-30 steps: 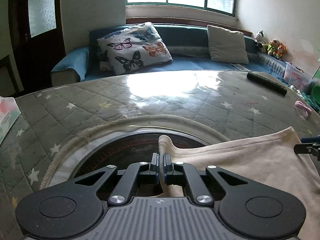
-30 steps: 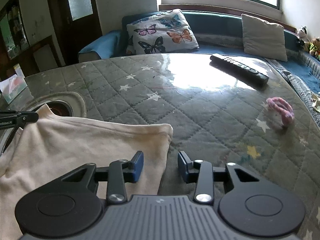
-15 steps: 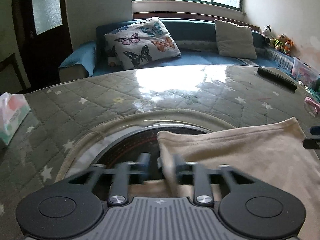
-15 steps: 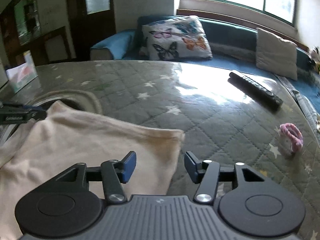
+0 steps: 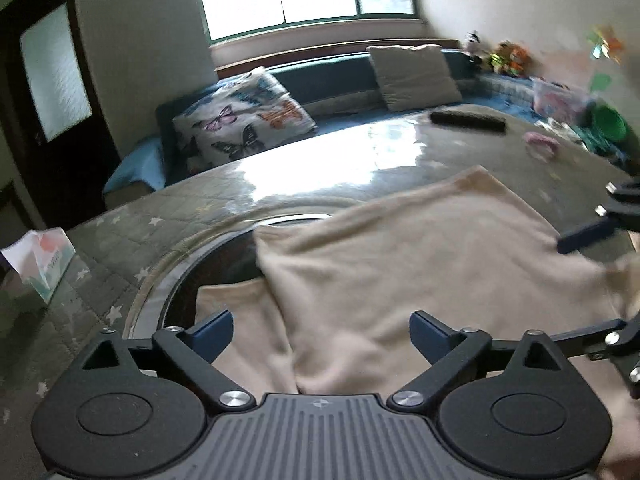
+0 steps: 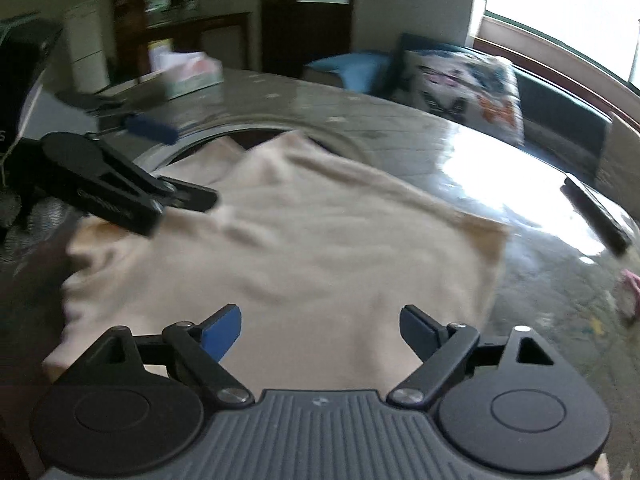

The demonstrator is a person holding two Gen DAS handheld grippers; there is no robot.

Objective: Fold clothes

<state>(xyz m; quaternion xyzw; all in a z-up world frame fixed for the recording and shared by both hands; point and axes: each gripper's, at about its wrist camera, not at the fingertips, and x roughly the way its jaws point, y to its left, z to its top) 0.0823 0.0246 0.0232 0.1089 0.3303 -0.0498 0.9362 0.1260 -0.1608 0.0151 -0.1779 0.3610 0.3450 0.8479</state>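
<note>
beige garment, folded corner toward window

Garment on table, tissue box left, remote behind

My left gripper, clamped on the corner of the beige garment a second ago, now has its jaws spread wide with nothing between them. The corner it held has dropped onto the folded cloth. My right gripper has opened wider too and swung left, so the tissue box has come into its view
</note>
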